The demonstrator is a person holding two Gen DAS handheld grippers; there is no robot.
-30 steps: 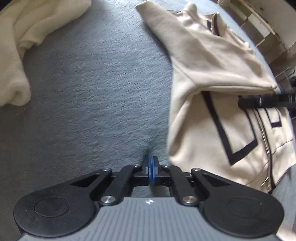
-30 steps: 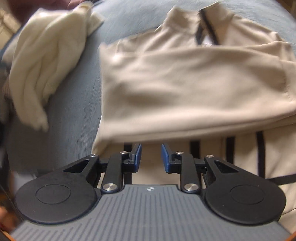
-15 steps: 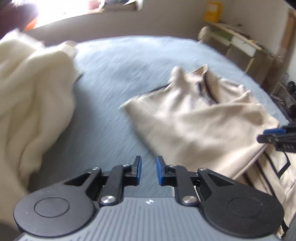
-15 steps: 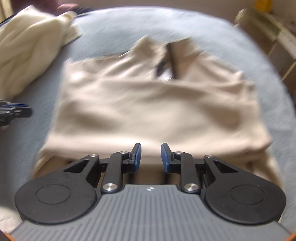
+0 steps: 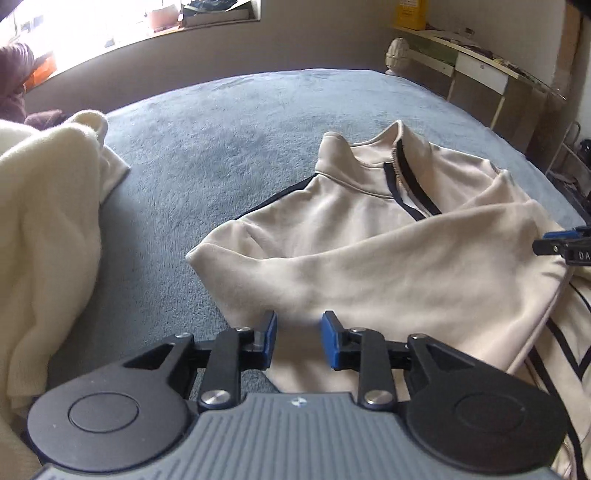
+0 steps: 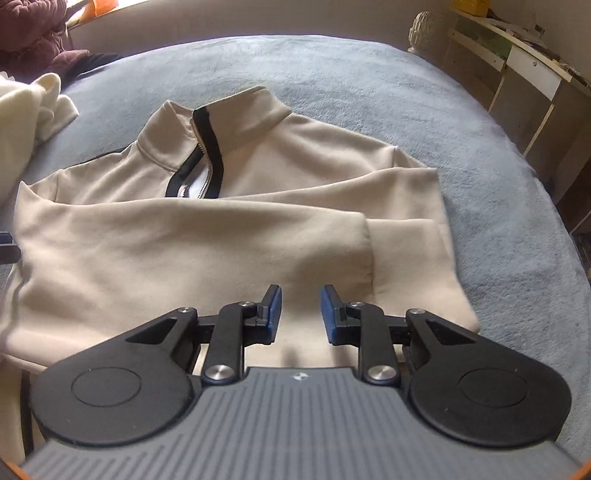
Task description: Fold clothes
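A beige zip jacket (image 5: 369, 258) with black trim lies on the grey-blue bed (image 5: 240, 122), its sleeves folded across the chest. My left gripper (image 5: 298, 338) hovers over the jacket's left folded edge. Its jaws are opening and nothing is pinched between the blue pads. My right gripper (image 6: 301, 313) stands over the right side of the jacket (image 6: 221, 240), near the sleeve cuff, jaws apart and holding nothing. The right gripper's fingertip (image 5: 561, 240) shows at the right edge of the left wrist view.
A cream fleece garment (image 5: 44, 240) is heaped at the left of the bed, also seen in the right wrist view as the cream heap (image 6: 22, 110). A dark red blanket (image 6: 37, 33) lies at the back left. Shelves (image 5: 480, 74) stand along the right wall.
The left gripper went from shut to partly open and swung from bare bed onto the jacket's left edge. The right gripper drew back, so the collar and whole chest now show.
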